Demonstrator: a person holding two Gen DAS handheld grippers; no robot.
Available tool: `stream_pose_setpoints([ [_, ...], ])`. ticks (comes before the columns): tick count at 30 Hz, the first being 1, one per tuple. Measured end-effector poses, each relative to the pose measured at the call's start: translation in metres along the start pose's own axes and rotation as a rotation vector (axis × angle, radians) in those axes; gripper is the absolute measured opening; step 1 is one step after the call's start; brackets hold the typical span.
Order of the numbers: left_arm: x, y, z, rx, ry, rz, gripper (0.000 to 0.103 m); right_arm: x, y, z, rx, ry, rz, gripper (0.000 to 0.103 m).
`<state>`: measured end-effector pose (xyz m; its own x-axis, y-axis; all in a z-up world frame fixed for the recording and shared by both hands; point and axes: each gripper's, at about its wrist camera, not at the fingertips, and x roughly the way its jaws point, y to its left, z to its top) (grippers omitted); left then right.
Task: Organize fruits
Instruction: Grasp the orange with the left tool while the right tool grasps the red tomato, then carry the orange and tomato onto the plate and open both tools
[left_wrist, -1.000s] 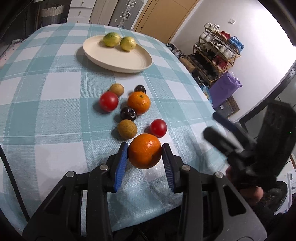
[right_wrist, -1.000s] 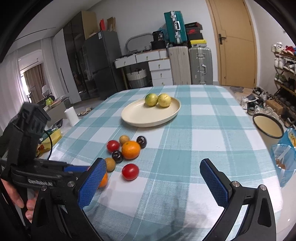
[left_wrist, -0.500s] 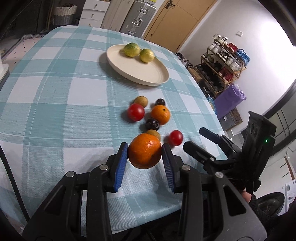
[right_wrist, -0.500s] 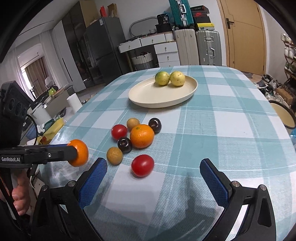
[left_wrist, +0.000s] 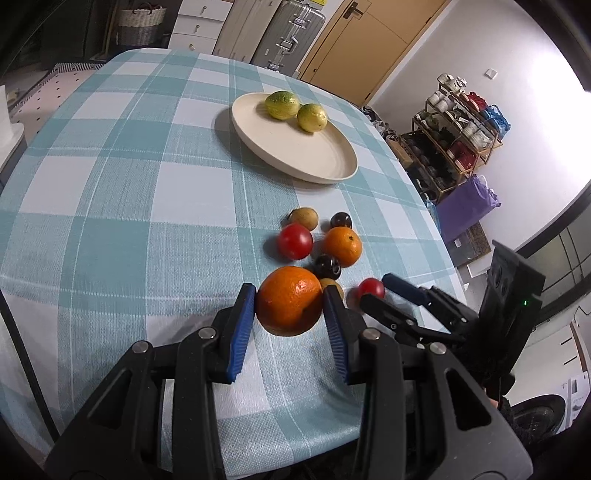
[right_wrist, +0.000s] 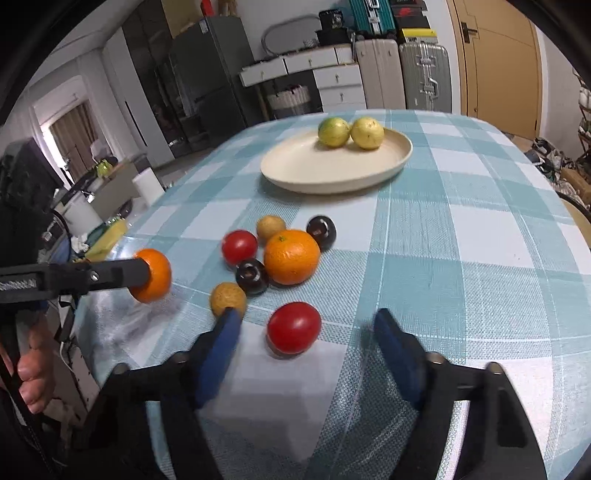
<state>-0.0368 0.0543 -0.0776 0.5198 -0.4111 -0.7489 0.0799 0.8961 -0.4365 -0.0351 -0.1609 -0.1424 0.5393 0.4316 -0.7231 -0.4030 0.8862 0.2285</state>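
My left gripper (left_wrist: 290, 317) is shut on an orange (left_wrist: 289, 300) and holds it above the checked tablecloth; that orange also shows at the left of the right wrist view (right_wrist: 152, 275). My right gripper (right_wrist: 306, 334) is open, its jaws on either side of a red tomato (right_wrist: 294, 327) on the cloth. A second orange (right_wrist: 291, 256), another tomato (right_wrist: 239, 246), two dark plums (right_wrist: 252, 275) and two brown fruits (right_wrist: 228, 298) lie in a cluster. A cream plate (right_wrist: 306, 170) farther back holds two yellow-green citrus fruits (right_wrist: 333, 131).
The table's near edge is close below both grippers. The right gripper shows in the left wrist view (left_wrist: 391, 299) beside the cluster. Suitcases, drawers and a shoe rack (left_wrist: 461, 122) stand beyond the table.
My left gripper has carried the orange higher and toward the plate. My right gripper has moved forward and its jaws have narrowed around the near red tomato.
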Motion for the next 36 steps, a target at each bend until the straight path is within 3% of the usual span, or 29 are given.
stream_pose_setpoints([
  [3, 0.0, -0.002, 0.008, 0.01, -0.007, 0.005, 0.034, 0.003, -0.003, -0.002, 0.004, 0.004, 0.026, 0.047],
  [5, -0.001, -0.005, 0.014, 0.017, -0.014, 0.006, 0.034, 0.002, -0.005, -0.003, 0.007, 0.0, 0.037, 0.04],
  [6, -0.002, -0.006, 0.017, 0.02, -0.018, 0.006, 0.034, 0.003, -0.007, -0.003, 0.014, 0.005, 0.059, 0.031],
  [11, 0.001, -0.011, 0.034, 0.039, -0.024, 0.008, 0.034, 0.0, -0.016, -0.002, 0.058, 0.0, 0.102, 0.031],
  [18, 0.009, -0.012, 0.064, 0.049, -0.042, 0.009, 0.034, -0.021, -0.031, 0.016, 0.083, -0.077, 0.124, 0.031],
  [26, 0.027, -0.014, 0.108, 0.057, -0.062, 0.012, 0.034, -0.035, -0.036, 0.062, 0.033, -0.163, 0.137, 0.031],
  [36, 0.059, -0.002, 0.171, 0.023, -0.063, 0.017, 0.034, -0.008, -0.036, 0.129, 0.0, -0.184, 0.156, 0.031],
])
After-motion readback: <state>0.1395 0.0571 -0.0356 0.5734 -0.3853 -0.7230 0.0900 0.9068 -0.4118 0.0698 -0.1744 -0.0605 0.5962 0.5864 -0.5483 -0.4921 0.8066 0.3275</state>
